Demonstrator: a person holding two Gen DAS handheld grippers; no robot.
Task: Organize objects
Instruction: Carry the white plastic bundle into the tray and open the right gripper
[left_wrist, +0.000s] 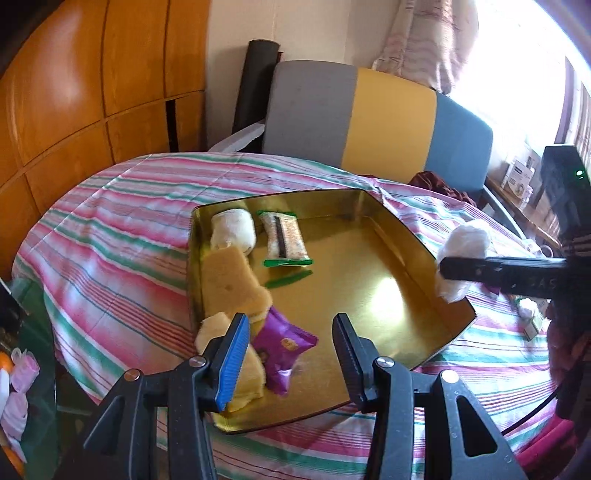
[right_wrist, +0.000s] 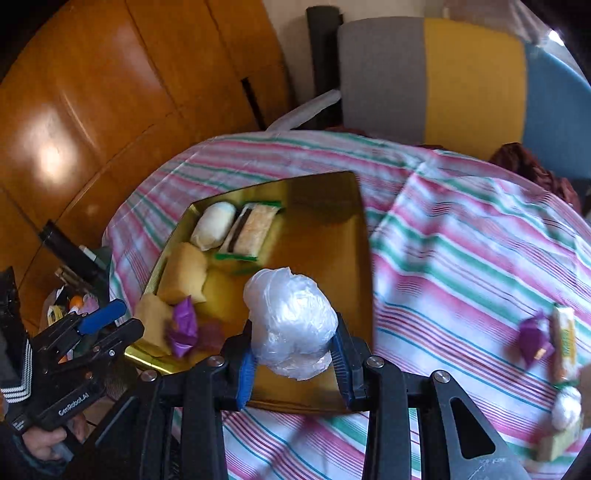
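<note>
1. Right hand-held gripper pinches a white plastic-wrapped bundle above the gold tray.
2. Left hand-held gripper is spread, holding nothing, over the tray's near corner.
3. Purple packet and yellow sponges lie inside the tray on the striped surface.

Left wrist view: gold tray sitting on a striped cloth, left gripper hovering over its near end.

Left jaws are standing apart with nothing between them, the blue pad showing on one finger. Lying in the tray: a white roll at the far corner, a green-edged bar beside it, yellow cakes along the left wall, and a purple packet just past the fingers. The right gripper is reaching in from the right over the tray's rim, pinching a white plastic-wrapped ball. A grey, yellow and blue chair is standing behind the table.
</note>
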